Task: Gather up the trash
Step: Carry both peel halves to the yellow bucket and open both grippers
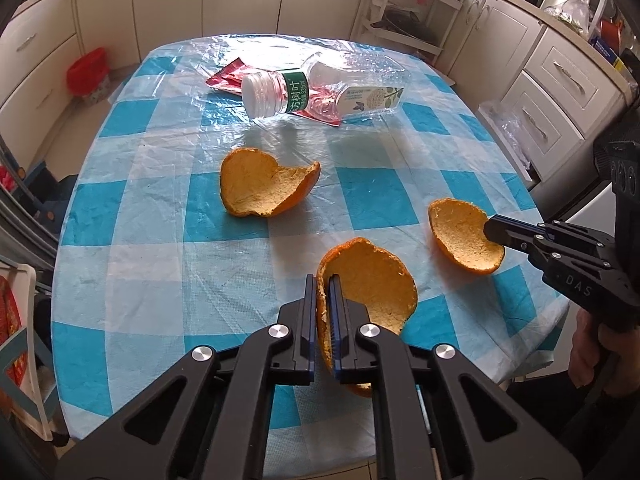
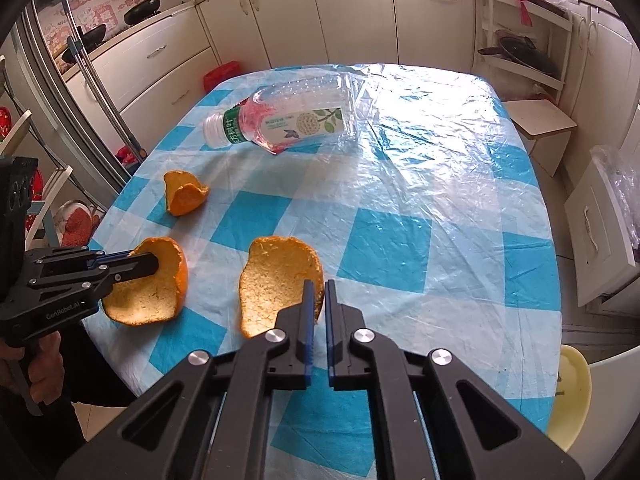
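The left gripper (image 1: 323,300) pinches the curved orange peel shell's (image 1: 372,284) upright rim at twelve o'clock, while the right gripper (image 2: 317,300), jaws narrow, closes on the neighbouring peel (image 2: 276,280).

Cream cabinets (image 2: 320,12) line the kitchen walls behind the worktop (image 2: 440,184), which wears a blue-checked cloth under glossy plastic; pans (image 2: 142,10) sit on a counter at left.

a table (image 1: 160,240) in a blue-and-white checked cloth under clear plastic holds three orange peels (image 1: 264,188), an empty plastic bottle (image 1: 320,88) on its side, and a red wrapper (image 1: 228,76).
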`<state>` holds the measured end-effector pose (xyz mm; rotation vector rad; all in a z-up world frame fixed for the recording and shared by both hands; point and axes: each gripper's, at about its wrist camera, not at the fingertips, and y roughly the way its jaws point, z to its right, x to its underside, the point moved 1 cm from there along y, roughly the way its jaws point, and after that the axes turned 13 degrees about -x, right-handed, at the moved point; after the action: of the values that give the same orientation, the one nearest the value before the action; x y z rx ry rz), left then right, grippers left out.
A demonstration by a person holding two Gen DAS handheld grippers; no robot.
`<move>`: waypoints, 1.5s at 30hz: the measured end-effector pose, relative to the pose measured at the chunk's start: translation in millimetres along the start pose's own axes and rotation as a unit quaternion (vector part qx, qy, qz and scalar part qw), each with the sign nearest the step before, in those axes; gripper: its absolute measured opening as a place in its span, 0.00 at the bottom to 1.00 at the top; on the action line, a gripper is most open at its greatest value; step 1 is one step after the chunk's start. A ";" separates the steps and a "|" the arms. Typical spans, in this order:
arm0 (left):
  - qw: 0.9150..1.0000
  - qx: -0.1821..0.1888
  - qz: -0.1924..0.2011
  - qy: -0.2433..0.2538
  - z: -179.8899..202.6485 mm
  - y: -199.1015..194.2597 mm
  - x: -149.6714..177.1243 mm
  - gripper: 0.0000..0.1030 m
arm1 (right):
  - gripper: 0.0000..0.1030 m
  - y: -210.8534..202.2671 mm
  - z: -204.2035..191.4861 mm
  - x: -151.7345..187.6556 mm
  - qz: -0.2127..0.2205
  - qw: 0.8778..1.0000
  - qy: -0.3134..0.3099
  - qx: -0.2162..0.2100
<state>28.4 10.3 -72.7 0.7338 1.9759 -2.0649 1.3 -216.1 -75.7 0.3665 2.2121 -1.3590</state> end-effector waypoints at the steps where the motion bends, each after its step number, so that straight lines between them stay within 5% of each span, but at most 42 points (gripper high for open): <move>1: 1.000 0.003 -0.006 0.000 0.3 1.9 0.3 0.06 | 0.07 1.0 1.5 -0.1 -0.002 1.000 0.004 0.000; 2: 1.000 0.003 -0.011 0.001 0.9 3.7 0.8 0.07 | 0.12 2.3 2.8 0.3 -0.004 1.000 0.009 -0.001; 3: 1.000 -0.002 -0.012 0.002 2.2 4.7 1.8 0.09 | 0.28 4.0 4.5 0.6 -0.006 1.000 0.015 -0.004; 5: 1.000 -0.011 -0.012 0.009 4.4 6.3 2.8 0.12 | 0.34 6.4 4.9 1.3 -0.003 1.000 0.019 -0.005; 9: 1.000 -0.011 -0.006 0.014 7.1 4.1 3.4 0.11 | 0.11 13.2 -0.8 1.3 -0.010 1.000 0.011 -0.013; 12: 1.000 -0.006 0.007 0.019 11.1 -2.6 2.1 0.06 | 0.05 9.1 -4.4 0.7 -0.001 1.000 0.001 -0.016; 24: 0.996 0.066 0.043 0.049 65.1 -25.7 -11.6 0.04 | 0.04 -69.0 52.4 11.4 0.068 0.995 0.028 0.073; 34: 0.986 0.131 0.043 0.095 168.6 -35.6 -12.2 0.04 | 0.05 -150.4 174.2 91.4 0.083 0.965 0.170 0.180; 38: 0.982 0.149 0.037 0.107 226.3 -32.3 -9.5 0.04 | 0.25 -150.5 209.7 112.0 0.070 0.950 0.245 0.181; 41: 0.980 0.154 0.029 0.124 269.5 -26.4 -6.1 0.04 | 0.30 -177.3 209.9 107.3 0.123 0.941 0.261 0.176; 45: 0.977 0.144 0.020 0.155 319.2 -14.1 -1.0 0.04 | 0.53 -227.1 189.0 94.4 0.221 0.930 0.240 0.171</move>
<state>-46.8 -300.1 -63.5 1.2090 1.7999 -2.3618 -132.1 -491.9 -27.5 1.3644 2.0463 -1.4983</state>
